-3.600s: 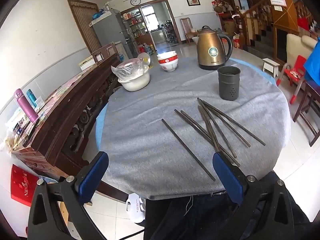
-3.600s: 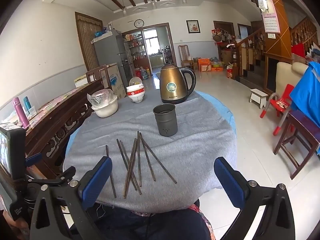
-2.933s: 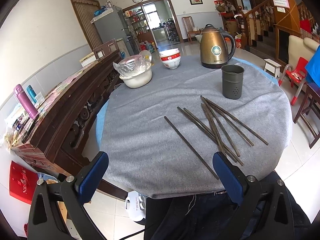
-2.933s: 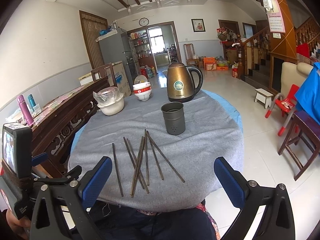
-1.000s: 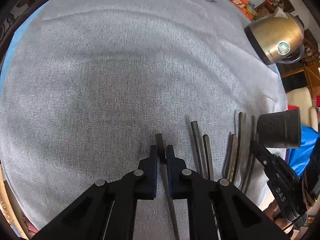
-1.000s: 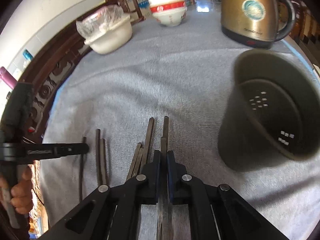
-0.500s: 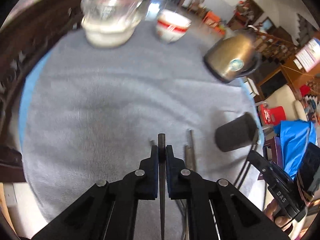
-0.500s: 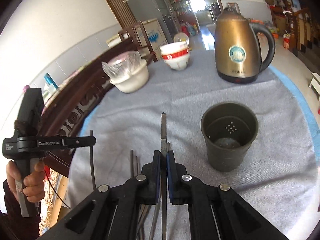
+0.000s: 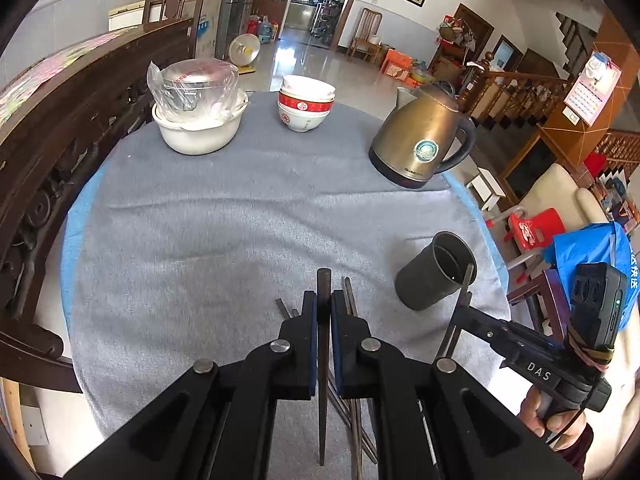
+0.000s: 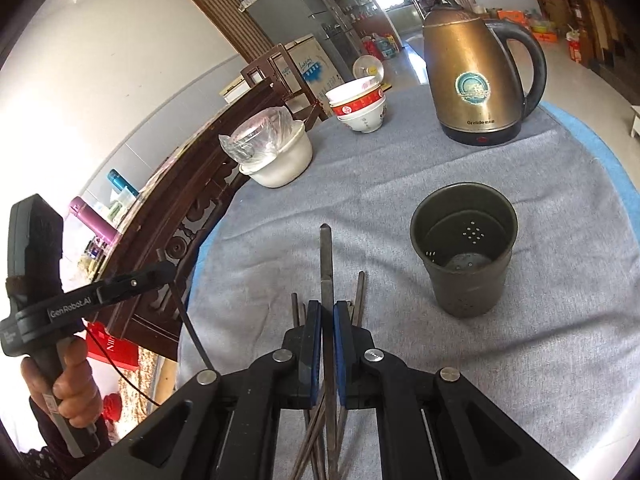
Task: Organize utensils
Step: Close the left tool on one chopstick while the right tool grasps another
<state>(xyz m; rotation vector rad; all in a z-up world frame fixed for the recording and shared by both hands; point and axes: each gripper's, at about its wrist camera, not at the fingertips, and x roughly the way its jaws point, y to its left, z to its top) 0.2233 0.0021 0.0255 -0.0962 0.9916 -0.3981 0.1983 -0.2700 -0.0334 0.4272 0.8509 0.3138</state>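
Note:
My left gripper (image 9: 324, 298) is shut on a dark chopstick (image 9: 323, 280) and holds it above the grey tablecloth (image 9: 200, 248). My right gripper (image 10: 327, 308) is shut on another dark chopstick (image 10: 325, 252), also lifted; it shows in the left wrist view (image 9: 460, 312) close beside the dark metal holder cup (image 9: 436, 276). The cup (image 10: 466, 248) stands upright and empty, to the right of my right gripper. Several more chopsticks (image 10: 360, 296) lie on the cloth below the grippers.
A brass kettle (image 9: 420, 140) stands at the far right of the round table. Stacked red-and-white bowls (image 9: 306, 106) and a white bowl with a plastic-wrapped dish (image 9: 198, 110) stand at the far side. A dark wooden bench (image 9: 48, 128) runs along the left.
Both grippers have closed on a chopstick each and lifted them off the cloth. The right gripper has moved closer to the holder cup.

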